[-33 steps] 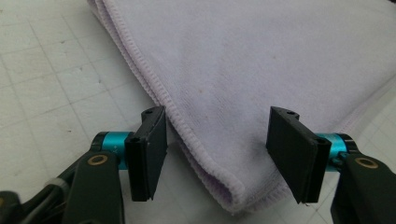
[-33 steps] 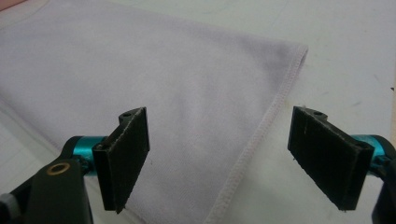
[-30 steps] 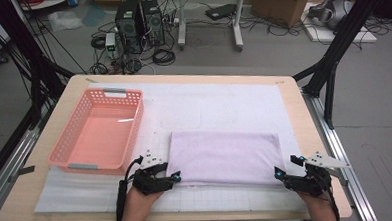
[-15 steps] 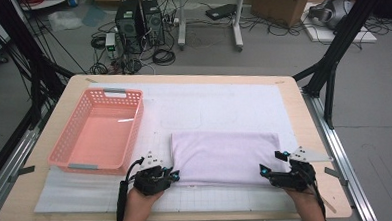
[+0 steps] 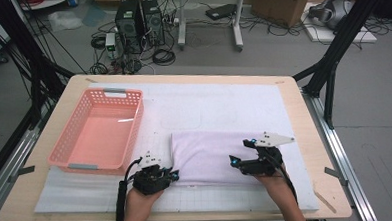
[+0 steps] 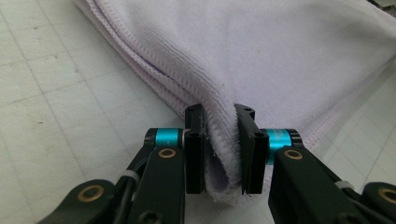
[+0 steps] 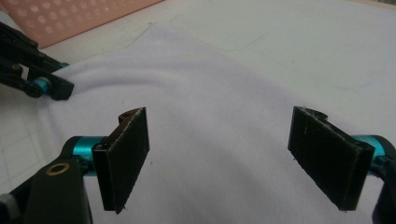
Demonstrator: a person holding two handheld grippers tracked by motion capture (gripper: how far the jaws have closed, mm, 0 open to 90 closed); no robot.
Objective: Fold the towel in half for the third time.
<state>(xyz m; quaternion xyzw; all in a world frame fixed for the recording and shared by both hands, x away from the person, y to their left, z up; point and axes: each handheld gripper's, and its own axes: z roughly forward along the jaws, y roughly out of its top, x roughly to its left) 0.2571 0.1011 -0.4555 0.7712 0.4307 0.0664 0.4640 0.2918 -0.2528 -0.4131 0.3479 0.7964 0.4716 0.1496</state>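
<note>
Right gripper (image 5: 235,162) slid inward over the folded lilac towel (image 5: 208,152), jaws spread; left gripper (image 6: 219,154) closed, pinching towel's hemmed near-left corner. No readable writing.

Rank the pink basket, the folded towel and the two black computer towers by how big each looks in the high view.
1. Pink basket and folded towel: alike, too close to rank.
2. Computer towers: smallest, though they stand on the floor farther from the camera, so their true size is unsure.
</note>
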